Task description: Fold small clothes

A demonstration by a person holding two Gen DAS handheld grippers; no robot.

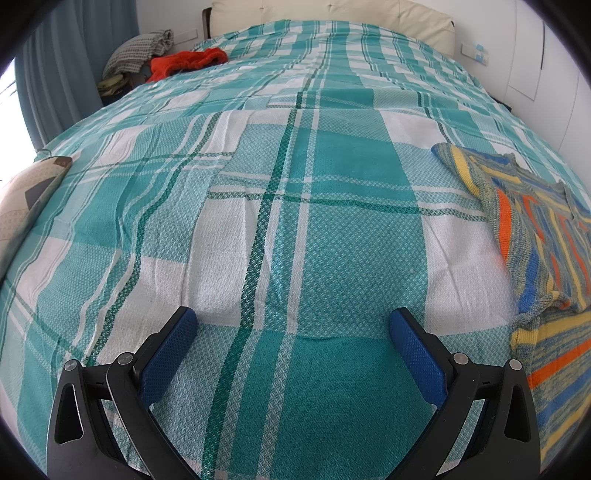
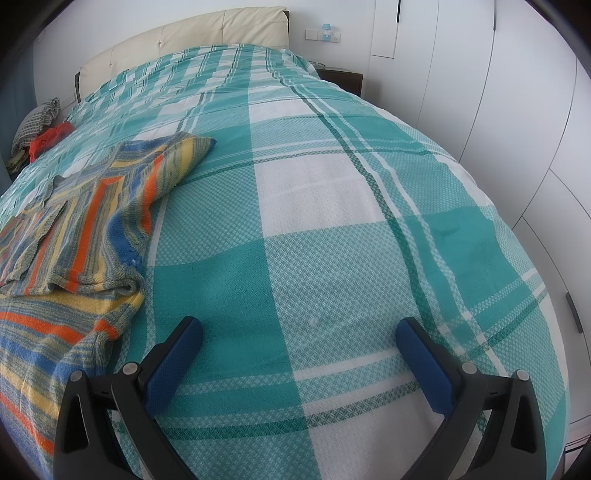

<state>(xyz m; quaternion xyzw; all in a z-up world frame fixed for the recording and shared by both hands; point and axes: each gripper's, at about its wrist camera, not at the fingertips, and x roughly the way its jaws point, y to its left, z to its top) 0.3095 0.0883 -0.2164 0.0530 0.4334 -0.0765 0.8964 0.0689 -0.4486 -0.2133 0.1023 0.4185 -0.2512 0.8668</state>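
A small striped knit sweater (image 1: pixel 532 236) in blue, yellow, orange and grey lies spread on the teal-and-white checked bedspread (image 1: pixel 295 184), at the right edge of the left wrist view. It also shows at the left of the right wrist view (image 2: pixel 81 221), one sleeve reaching up toward the headboard. My left gripper (image 1: pixel 293 317) is open and empty, low over bare bedspread, left of the sweater. My right gripper (image 2: pixel 299 326) is open and empty, over the bedspread (image 2: pixel 332 221), right of the sweater.
A red garment (image 1: pixel 184 62) and a grey checked cloth (image 1: pixel 140 51) lie at the far left by the cream headboard (image 1: pixel 332 11). A patterned pillow (image 1: pixel 26 199) sits at the left edge. White wardrobe doors (image 2: pixel 517 110) stand beyond the bed's right side.
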